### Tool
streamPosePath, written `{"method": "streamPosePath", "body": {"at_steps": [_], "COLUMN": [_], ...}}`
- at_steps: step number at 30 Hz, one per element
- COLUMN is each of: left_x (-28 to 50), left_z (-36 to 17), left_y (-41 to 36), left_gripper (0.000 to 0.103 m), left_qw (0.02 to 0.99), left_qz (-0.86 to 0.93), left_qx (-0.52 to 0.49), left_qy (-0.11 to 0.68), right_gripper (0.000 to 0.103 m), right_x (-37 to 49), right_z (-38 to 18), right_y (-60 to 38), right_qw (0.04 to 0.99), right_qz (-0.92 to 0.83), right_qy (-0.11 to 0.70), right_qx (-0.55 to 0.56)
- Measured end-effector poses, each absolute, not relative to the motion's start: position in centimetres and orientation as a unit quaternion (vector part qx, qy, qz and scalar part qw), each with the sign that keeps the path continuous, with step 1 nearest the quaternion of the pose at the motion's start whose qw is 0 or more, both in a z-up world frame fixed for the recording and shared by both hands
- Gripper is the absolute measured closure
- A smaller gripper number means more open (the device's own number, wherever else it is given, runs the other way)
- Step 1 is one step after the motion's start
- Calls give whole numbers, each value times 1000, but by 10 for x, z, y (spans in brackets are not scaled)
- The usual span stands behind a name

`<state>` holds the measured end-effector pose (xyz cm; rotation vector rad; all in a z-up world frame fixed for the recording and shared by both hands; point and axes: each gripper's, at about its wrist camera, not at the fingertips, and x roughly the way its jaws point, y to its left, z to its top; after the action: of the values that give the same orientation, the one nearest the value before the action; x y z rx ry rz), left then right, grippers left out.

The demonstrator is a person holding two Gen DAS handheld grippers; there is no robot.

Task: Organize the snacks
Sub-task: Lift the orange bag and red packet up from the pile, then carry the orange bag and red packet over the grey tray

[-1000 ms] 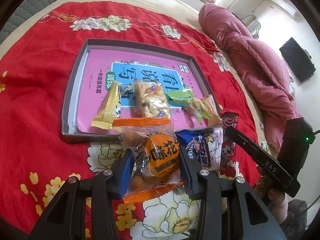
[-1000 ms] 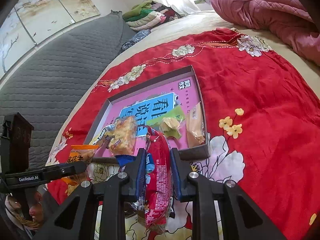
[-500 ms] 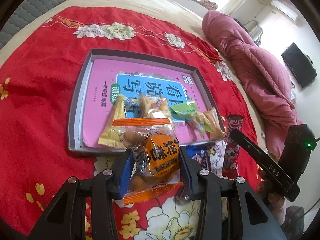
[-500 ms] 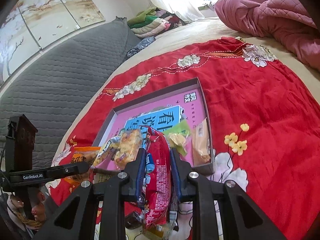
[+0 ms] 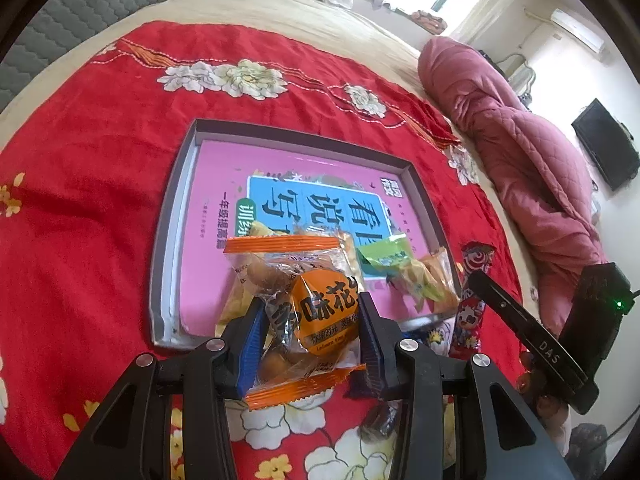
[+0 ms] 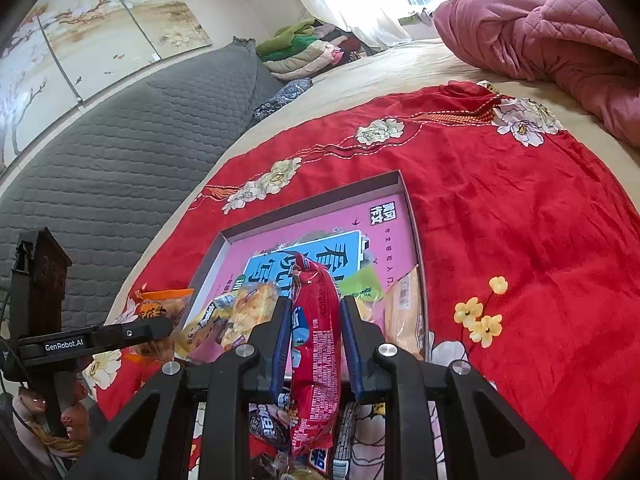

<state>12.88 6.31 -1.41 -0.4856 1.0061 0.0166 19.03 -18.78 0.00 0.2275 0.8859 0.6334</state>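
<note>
Left wrist view: the left gripper is clamped on an orange-sealed snack pack, clear film with brown pieces inside and a round orange label at its middle. The pack hangs over the near edge of the grey tray, which lies on the red floral cloth at about 12 o'clock from the jaws. A pink book lines the tray floor. A green-wrapped snack and a pale orange packet lie in the tray's near right corner at 2 o'clock. Only this view shows the black screen on the wall at far right, and the red cartoon-printed pack from its front, just outside the tray at 3 o'clock.

Right wrist view: the right gripper is pressed together on that long red pack, seen edge-on, upright, with small white print down its side; its top reaches over the tray's near edge. Only here appear the grey quilted headboard, the folded clothes at 12 o'clock, and dark wrappers on the cloth under the jaws. The left gripper's orange pack sits at 9 o'clock.
</note>
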Motion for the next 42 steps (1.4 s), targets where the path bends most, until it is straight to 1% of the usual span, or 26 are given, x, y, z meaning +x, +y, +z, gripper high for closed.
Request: {"method": "streamPosePath", "body": {"at_steps": [10, 22, 42], "left_x": [146, 155, 162], "left_z": [-26, -38, -55], "left_y": [63, 56, 53], "left_gripper": [58, 58, 58], "left_qw": [845, 849, 844], "left_qz": [21, 42, 56], "left_qx": [-224, -180, -160], "left_qy": [485, 495, 508], "right_gripper": [78, 78, 78], "right_x": [200, 209, 226], "right_z": [2, 5, -6], "right_y": [-189, -189, -188], "right_qw": [852, 853, 851], "right_qz": [300, 302, 287], "right_qy": [414, 406, 418], "right_qx": [118, 128, 137]}}
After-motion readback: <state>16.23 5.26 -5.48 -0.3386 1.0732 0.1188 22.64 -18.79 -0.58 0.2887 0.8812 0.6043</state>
